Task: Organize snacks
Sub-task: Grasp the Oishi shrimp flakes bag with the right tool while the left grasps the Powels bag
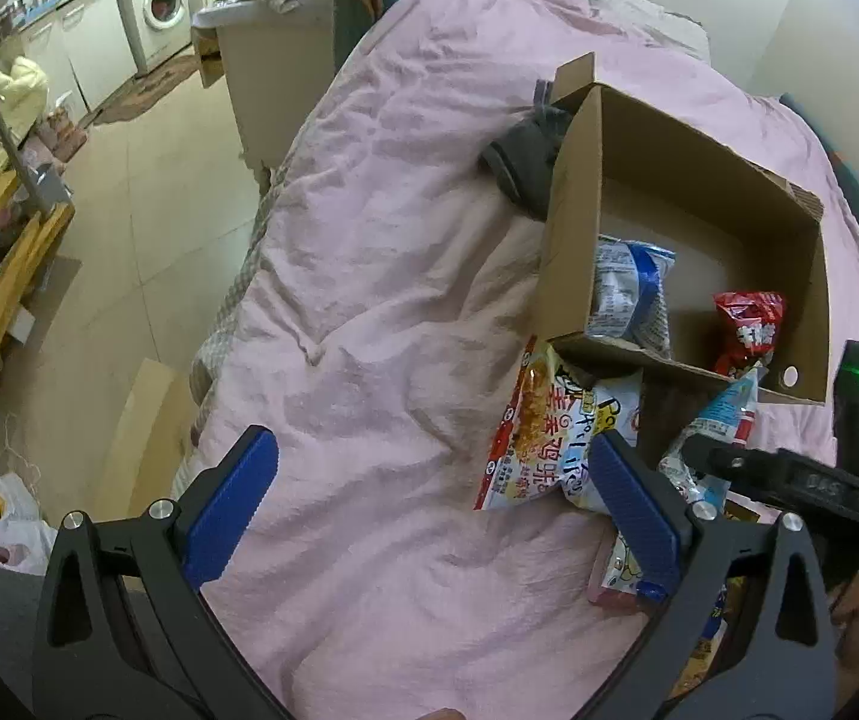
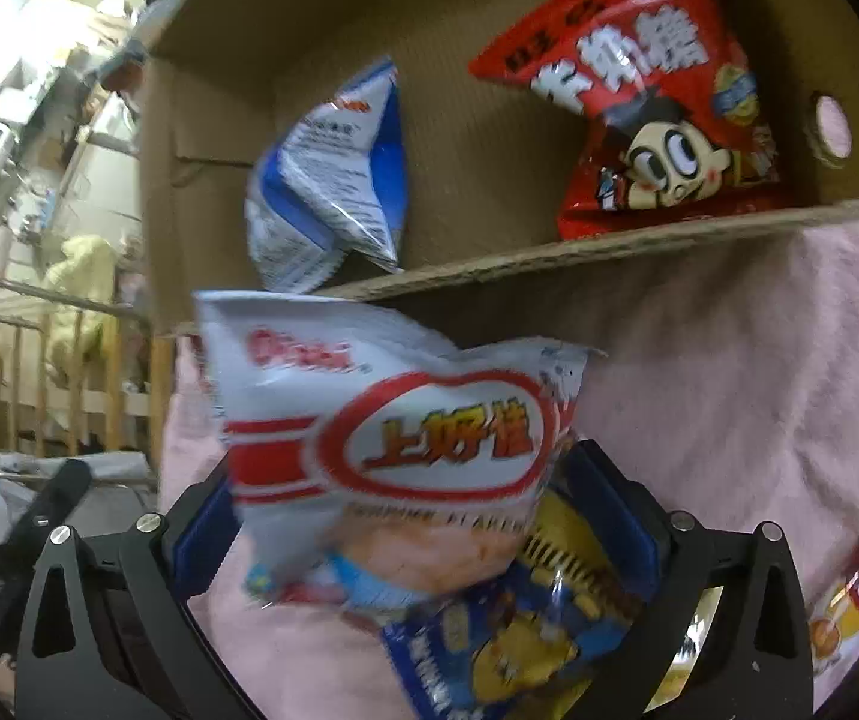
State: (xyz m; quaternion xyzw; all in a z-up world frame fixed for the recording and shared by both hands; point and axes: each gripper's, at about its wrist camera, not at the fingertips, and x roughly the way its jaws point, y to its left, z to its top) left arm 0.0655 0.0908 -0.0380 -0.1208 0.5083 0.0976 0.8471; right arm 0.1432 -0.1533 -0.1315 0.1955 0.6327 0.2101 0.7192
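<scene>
Overhead, from the left wrist view, the cardboard box (image 1: 693, 228) sits open at about two o'clock on the pink bedspread (image 1: 381, 276), its near wall low and its flaps raised at the far side. Bare bedspread spreads wide from nine to twelve o'clock; the bed's edge drops to the floor (image 1: 147, 228) at nine o'clock. Loose packets crowd the space just outside the box's near wall at four o'clock, among them a yellow and white noodle packet (image 1: 540, 438).

Tilted steeply downward, the left gripper (image 1: 435, 480) has its blue jaws wide apart over bare bedspread, with nothing between them. The right gripper (image 2: 411, 510) also points down, just short of the box's near wall, and is seen as a dark shape at four o'clock in the left view. Its jaws are clamped on a white snack bag (image 2: 393, 426) with a red oval logo, which stands up crumpled and motion-blurred.

Inside the box lie a blue and white bag (image 2: 333, 180) at eleven o'clock in the right view and a red cartoon bag (image 2: 663, 96) at one o'clock, apart from each other. A blue and yellow packet (image 2: 507, 642) lies on the bedspread under the held bag.
</scene>
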